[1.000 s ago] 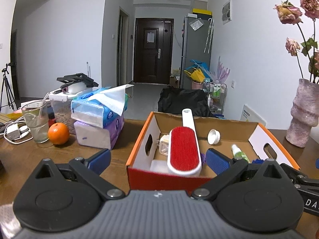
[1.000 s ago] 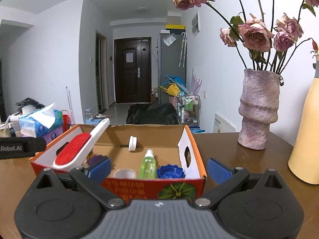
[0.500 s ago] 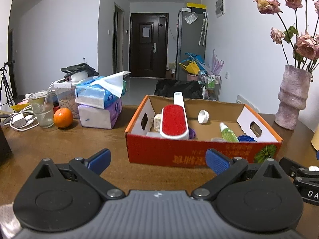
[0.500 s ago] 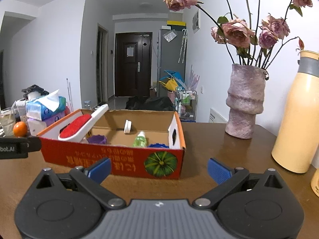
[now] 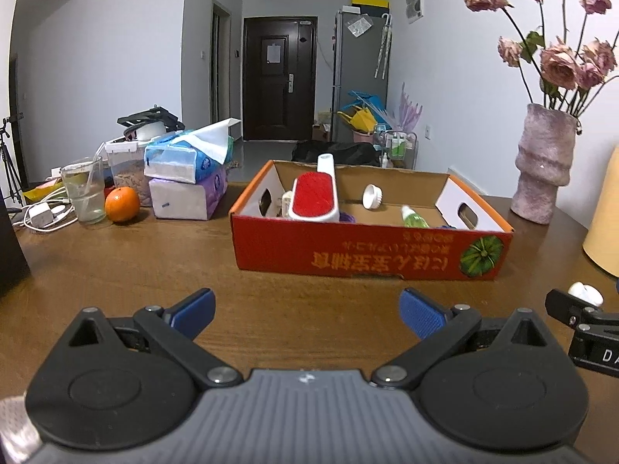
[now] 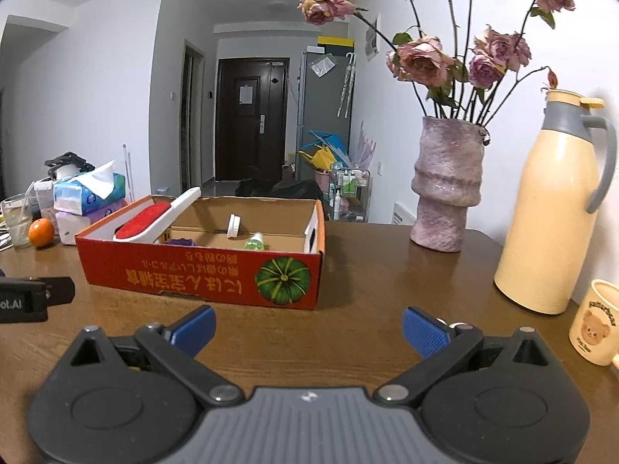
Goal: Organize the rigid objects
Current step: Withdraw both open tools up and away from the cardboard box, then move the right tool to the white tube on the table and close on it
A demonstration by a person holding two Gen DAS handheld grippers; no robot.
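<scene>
Brown wooden table (image 5: 116, 270), glossy, fills the lower half of both views. White walls, dark door (image 5: 279, 77) at the end of the hallway, upper centre, grey fridge (image 5: 361, 73) just right of it.

Left gripper (image 5: 305, 309), bottom centre of the left view: blue pads spread wide, nothing between them, above bare table. Right gripper (image 6: 308, 328), same in the right view: spread wide, empty.

Cardboard box (image 5: 367, 249), red front, orange rim, sits centre frame on the table, apart from both grippers. Front print: upside-down yellow characters, not legible to me, plus a green pumpkin graphic (image 6: 282, 279) at the box's right end. Inside: lint brush (image 5: 315, 197) with a red pad and white handle leaning on the left wall, white cap (image 5: 372, 196) against the back wall, green bottle (image 5: 414, 216) lying toward the right.

Left of the box: stacked tissue packs (image 5: 187, 178), orange (image 5: 122, 204), glass with straw (image 5: 83, 189), white charger and cables (image 5: 40, 214) at the left edge.

Right of the box: pink textured vase (image 6: 448, 185) with dried roses (image 6: 421, 58), cream thermos (image 6: 557, 208) with a grey handle, cream mug (image 6: 595, 321) with a bear print at the lower right; lettering too small.

Partial text on the other gripper's body: "DA" in the left view, "ot.AI" in the right view.
</scene>
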